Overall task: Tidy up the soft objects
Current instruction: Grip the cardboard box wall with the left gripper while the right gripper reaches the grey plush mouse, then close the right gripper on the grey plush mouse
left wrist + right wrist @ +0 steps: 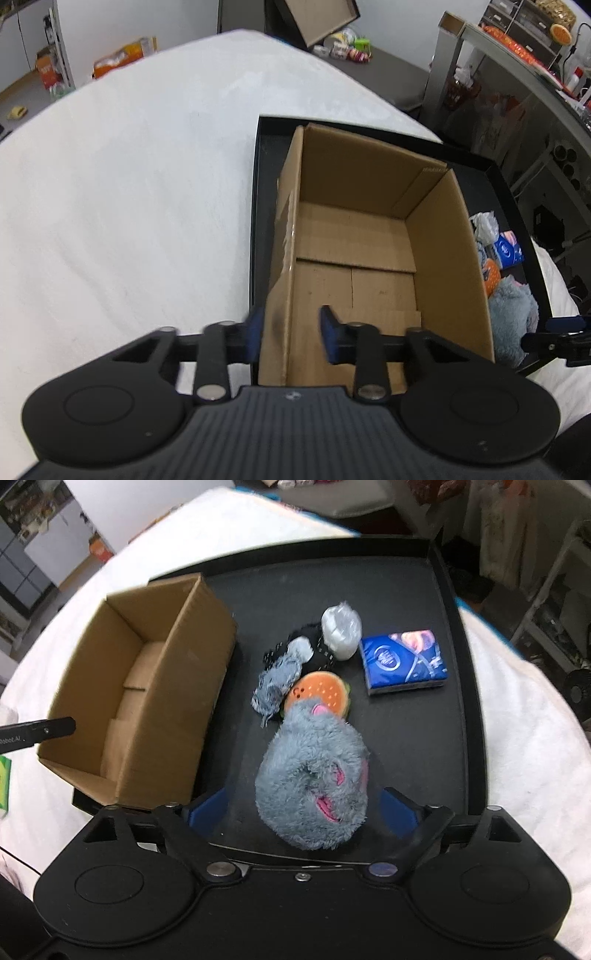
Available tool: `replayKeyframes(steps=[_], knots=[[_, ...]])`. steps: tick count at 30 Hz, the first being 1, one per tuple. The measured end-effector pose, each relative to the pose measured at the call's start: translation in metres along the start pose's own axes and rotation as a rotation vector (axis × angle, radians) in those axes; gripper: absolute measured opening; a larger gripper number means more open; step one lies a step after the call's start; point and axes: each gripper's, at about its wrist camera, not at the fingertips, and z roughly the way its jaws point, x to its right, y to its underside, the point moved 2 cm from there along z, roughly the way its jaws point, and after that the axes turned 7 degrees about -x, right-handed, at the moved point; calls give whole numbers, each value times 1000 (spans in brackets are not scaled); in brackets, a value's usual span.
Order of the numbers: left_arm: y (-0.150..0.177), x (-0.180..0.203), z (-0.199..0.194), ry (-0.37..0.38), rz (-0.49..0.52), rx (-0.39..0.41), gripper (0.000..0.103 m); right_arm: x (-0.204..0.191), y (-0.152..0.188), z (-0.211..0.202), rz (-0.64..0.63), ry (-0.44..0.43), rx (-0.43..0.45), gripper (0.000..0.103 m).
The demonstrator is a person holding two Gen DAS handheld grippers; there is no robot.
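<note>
L gripper (291, 334) spread astride cardboard box (373, 236) wall, touching or not unclear. R gripper (304, 810) wide open round grey plush (314, 779) on black tray (417, 738); burger toy (319, 694) half hidden behind it.

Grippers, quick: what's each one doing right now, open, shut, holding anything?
Left gripper: open, straddling the left wall of the cardboard box, not clamped.
Right gripper: open wide around the grey plush toy, pads not touching it.

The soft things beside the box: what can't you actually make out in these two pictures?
- Black fabric item: right wrist view, mostly covered by the plastic bag and grey cloth.
- Burger toy: partly under the grey plush.
- Same pile, left wrist view: hidden behind the cardboard box wall.
</note>
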Motion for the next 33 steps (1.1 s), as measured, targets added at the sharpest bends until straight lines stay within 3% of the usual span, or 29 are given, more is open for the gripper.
replayKeyframes(steps=[3, 13, 16, 18, 24, 33], knots=[[0, -2, 7, -6, -9, -20, 19, -1, -4, 11, -18, -4, -27, 98], [-1, 1, 19, -3, -17, -80, 18, -10, -13, 39, -56, 36, -51, 98], [-1, 3, 22, 19, -12, -92, 18, -13, -14, 41, -72, 68, -51, 90], [-1, 4, 24, 33, -10, -95, 18, -13, -13, 41, -92, 112, -48, 72], [-1, 5, 26, 53, -7, -80, 19, -16, -12, 31, -90, 126, -26, 67], [3, 5, 20, 65, 18, -45, 20, -34, -15, -1, -104, 145, 52, 67]])
